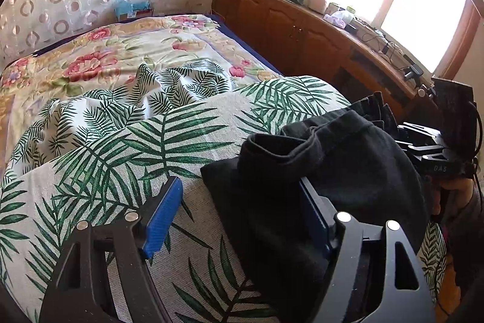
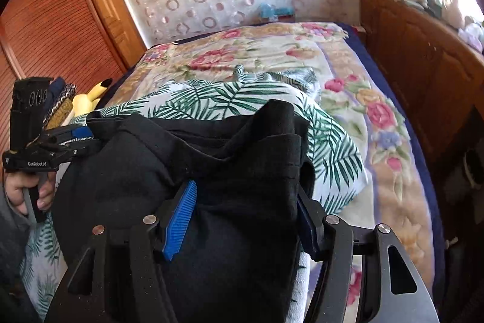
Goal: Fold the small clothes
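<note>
The black garment [image 2: 230,171] lies bunched on the palm-leaf cover [image 1: 181,141] at the near end of the bed [image 1: 99,47]. The right tongs [image 2: 245,220] stand open astride it, cloth between the pads but not pinched. The left tongs [image 1: 242,220] are open too: one pad is over bare cover, the other against the garment's left edge. The garment's long axis seems to run across, from tongs to tongs, and the right hand looks nearer its bulk. I see no basket or bin; beyond the garment, a cabinet [image 1: 287,29] carries clutter.
</note>
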The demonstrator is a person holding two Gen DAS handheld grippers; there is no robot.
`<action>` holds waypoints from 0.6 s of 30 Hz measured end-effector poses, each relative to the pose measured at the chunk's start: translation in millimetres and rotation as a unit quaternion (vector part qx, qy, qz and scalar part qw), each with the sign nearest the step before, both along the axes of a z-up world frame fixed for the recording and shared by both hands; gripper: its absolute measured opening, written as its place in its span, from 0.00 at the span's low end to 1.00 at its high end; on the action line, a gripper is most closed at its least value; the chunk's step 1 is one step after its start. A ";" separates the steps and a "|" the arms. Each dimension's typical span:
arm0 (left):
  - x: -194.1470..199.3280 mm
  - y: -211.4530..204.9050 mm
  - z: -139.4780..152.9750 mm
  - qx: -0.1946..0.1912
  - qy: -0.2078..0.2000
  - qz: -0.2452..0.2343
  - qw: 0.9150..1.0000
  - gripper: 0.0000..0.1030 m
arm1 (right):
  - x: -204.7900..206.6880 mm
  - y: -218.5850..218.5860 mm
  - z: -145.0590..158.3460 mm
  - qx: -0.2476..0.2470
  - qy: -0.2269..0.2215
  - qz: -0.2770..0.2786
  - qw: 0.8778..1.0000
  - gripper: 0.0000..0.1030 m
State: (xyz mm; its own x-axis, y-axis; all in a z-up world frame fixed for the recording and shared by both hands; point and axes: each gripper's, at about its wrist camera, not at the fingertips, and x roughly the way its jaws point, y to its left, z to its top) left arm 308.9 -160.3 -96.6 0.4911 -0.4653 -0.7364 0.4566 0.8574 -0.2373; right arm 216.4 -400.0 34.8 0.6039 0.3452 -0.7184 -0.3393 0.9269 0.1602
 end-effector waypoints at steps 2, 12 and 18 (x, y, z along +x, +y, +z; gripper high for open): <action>0.0 -2.4 0.2 0.000 -0.002 -0.006 1.000 0.68 | 2.8 1.2 -1.4 -0.006 0.001 0.005 1.000 0.58; -12.4 -11.4 16.5 -0.003 -0.019 -0.030 0.999 0.12 | -0.6 4.2 -4.3 -0.017 -0.023 0.033 0.999 0.17; -41.7 0.9 55.0 -0.018 -0.067 -0.028 0.997 0.11 | -27.1 6.4 24.2 -0.004 -0.085 0.028 0.996 0.15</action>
